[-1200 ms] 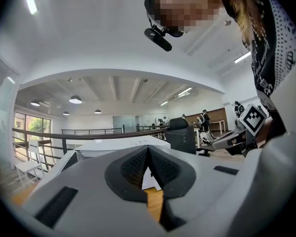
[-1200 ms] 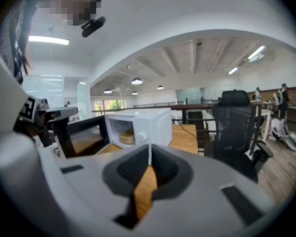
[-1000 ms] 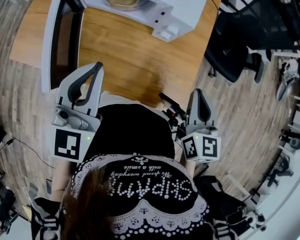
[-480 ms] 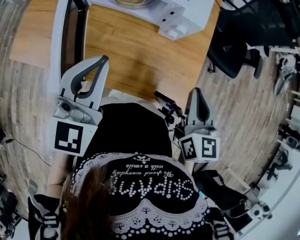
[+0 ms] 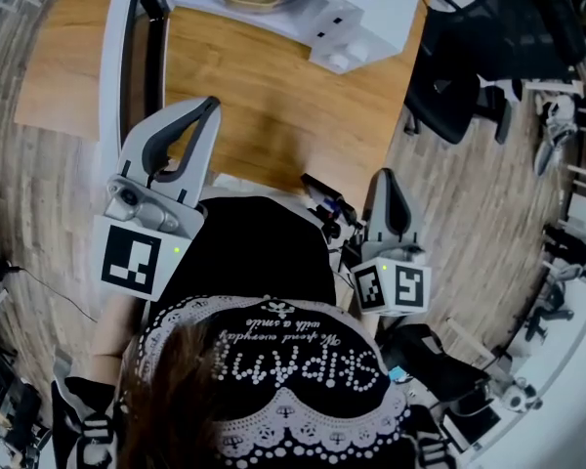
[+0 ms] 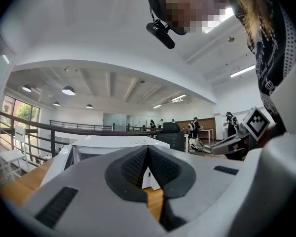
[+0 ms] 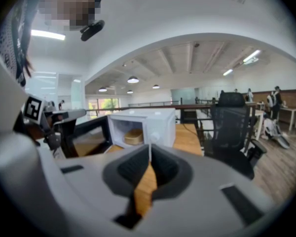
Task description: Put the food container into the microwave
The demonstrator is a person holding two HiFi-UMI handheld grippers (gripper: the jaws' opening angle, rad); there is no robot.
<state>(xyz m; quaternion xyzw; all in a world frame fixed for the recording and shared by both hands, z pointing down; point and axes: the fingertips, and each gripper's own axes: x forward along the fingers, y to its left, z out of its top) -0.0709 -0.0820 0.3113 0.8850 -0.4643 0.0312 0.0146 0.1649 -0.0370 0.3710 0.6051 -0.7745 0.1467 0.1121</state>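
- The left gripper (image 5: 207,107) is clenched and empty. In the left gripper view its dark pads (image 6: 129,165) meet at the tips, and only a slit of white and wood shows through the gap below them.
- The right gripper (image 5: 387,177) is clenched on nothing too. Its tips meet in the right gripper view, with bare wooden table (image 5: 273,115) showing through the gap under them.
- The food container (image 7: 133,136) sits inside the microwave (image 7: 155,125), ahead of the right gripper and slightly to its left, well apart from both grippers.
- From the head view only the near part of the container shows. The top edge of the frame cuts off the rest, along with the back of the microwave.
- The left gripper's own body hides most of the microwave in its view. Only the roof and part of the front show, and the container cannot be made out there.
- The microwave door (image 5: 127,66) stands open just ahead of the left gripper's tips. Whether they touch it cannot be told.
- The person's torso and head cover both hands and the gripper handles.
- A black office chair (image 7: 232,127) stands ahead and to the right of the right gripper, partly cut off in the head view.
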